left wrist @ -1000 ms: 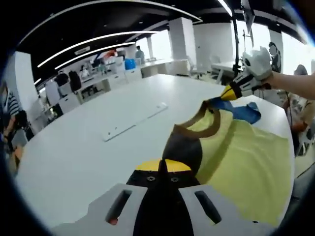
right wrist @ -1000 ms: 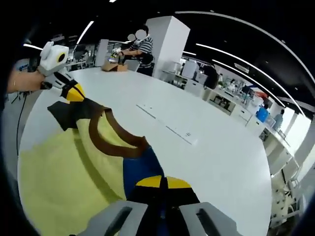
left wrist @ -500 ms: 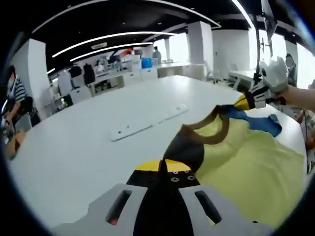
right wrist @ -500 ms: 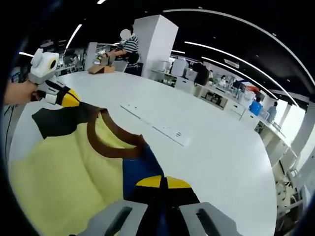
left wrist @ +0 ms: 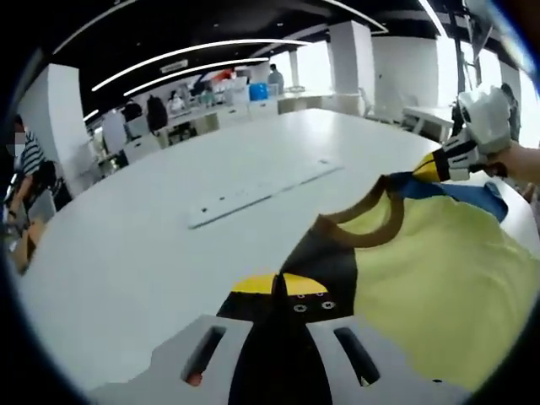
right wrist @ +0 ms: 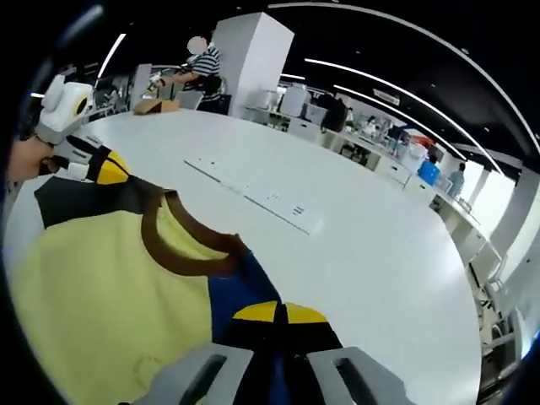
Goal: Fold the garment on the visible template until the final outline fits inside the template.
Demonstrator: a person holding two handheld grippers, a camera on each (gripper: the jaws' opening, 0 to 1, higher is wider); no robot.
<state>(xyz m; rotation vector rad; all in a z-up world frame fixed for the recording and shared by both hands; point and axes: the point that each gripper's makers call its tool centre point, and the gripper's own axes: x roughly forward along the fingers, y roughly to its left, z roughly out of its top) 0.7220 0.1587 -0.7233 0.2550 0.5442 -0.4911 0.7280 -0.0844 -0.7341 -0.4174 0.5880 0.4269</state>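
I have the yellow T-shirt (left wrist: 430,287) pinched at both shoulders: my left claw (left wrist: 279,287) clamped on the black sleeve (left wrist: 325,261), my right claw (right wrist: 279,314) clamped on the blue sleeve (right wrist: 240,291). It is stretched between them above the white bench (left wrist: 169,245), brown collar (right wrist: 181,249) midway, hem toward the near edge.

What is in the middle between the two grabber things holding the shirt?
In the right gripper view, the brown collar and yellow front of the shirt stretch between the left gripper and right gripper.
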